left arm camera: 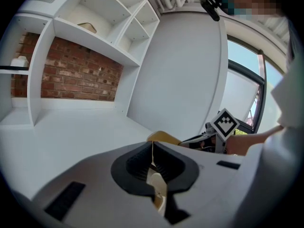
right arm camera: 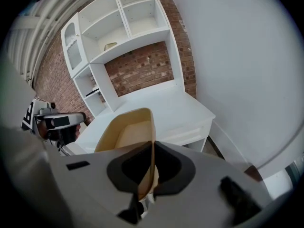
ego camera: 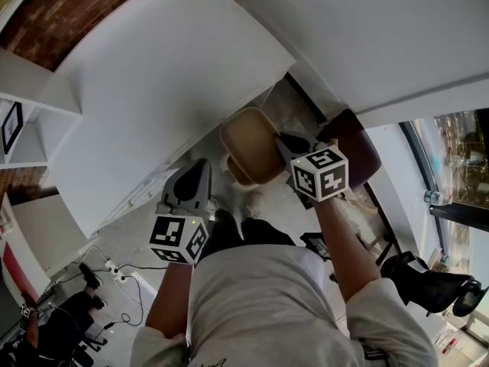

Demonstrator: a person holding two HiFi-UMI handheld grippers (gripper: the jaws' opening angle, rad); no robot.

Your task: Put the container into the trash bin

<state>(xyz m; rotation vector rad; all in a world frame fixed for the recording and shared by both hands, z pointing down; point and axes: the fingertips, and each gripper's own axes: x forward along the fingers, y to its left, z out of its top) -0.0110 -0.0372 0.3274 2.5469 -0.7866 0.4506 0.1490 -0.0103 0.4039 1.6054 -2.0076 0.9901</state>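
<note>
Head view is showing the tan container (ego camera: 248,140) hanging above the floor (ego camera: 290,98) beside the white surface (ego camera: 153,90). It is rectangular and round-cornered, with only its bare inside showing. At its 3 o'clock the right gripper (ego camera: 289,145) is pinching its wall, and at 8 o'clock the left gripper (ego camera: 200,170) is clamping its thin rim.

The container (ego camera: 252,145) is tan, the desk (ego camera: 153,90) white, the brick wall (left arm camera: 76,77) red-brown, the marker cubes (ego camera: 319,174) black-and-white squares.
</note>
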